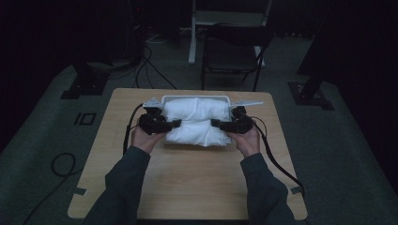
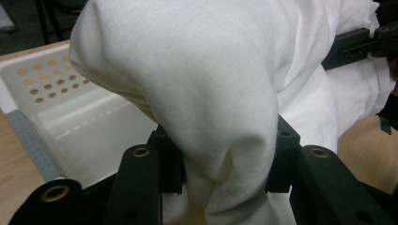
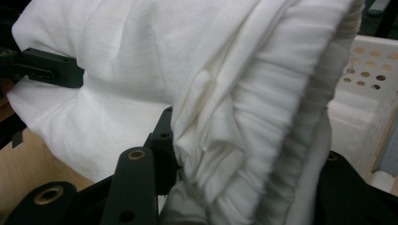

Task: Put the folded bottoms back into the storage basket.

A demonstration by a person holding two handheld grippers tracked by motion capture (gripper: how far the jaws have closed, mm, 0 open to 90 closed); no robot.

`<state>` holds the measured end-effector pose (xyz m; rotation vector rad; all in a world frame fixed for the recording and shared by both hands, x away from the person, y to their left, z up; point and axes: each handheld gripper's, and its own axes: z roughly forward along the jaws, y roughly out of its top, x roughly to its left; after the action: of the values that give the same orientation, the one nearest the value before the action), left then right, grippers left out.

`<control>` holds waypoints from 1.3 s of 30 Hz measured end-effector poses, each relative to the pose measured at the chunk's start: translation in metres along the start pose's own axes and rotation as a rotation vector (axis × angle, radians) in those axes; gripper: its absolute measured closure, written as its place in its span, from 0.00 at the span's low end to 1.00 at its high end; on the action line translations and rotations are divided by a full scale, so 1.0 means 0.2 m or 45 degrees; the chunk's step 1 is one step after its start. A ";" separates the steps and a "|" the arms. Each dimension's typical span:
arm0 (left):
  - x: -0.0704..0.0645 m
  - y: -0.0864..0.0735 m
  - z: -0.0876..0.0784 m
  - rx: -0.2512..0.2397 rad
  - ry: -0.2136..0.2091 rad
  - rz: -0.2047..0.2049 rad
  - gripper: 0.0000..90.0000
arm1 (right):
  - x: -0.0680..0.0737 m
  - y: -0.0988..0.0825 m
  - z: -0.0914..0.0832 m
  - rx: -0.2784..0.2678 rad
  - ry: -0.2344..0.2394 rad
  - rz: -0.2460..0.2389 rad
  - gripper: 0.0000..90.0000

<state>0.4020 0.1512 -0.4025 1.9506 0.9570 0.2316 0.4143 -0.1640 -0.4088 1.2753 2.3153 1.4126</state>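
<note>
A folded white cloth [image 1: 197, 120] hangs in a bundle over a white perforated basket [image 1: 195, 98] at the far middle of the wooden table [image 1: 187, 183]. My left gripper [image 1: 176, 123] is shut on the cloth's left end; in the left gripper view the fabric [image 2: 202, 84] is bunched between its jaws [image 2: 225, 173]. My right gripper [image 1: 215, 123] is shut on the right end, with thick folds [image 3: 244, 93] pinched between its jaws [image 3: 234, 159]. The left gripper [image 3: 47, 68] also appears in the right gripper view, and the right gripper [image 2: 356, 44] in the left gripper view.
The basket's holed wall [image 2: 51, 84] lies just behind the cloth, as in the right gripper view [image 3: 366, 61]. A dark folding chair [image 1: 232, 51] stands beyond the table's far edge. Cables [image 1: 277, 159] trail from both grippers over the table and onto the floor.
</note>
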 end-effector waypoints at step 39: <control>0.13 0.09 0.10 0.003 0.043 -0.039 0.65 | -0.11 0.13 0.13 0.015 -0.019 0.040 0.61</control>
<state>0.4386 0.1512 -0.4043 1.9378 1.0088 0.2463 0.4563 -0.1588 -0.4091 1.3267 2.3068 1.3960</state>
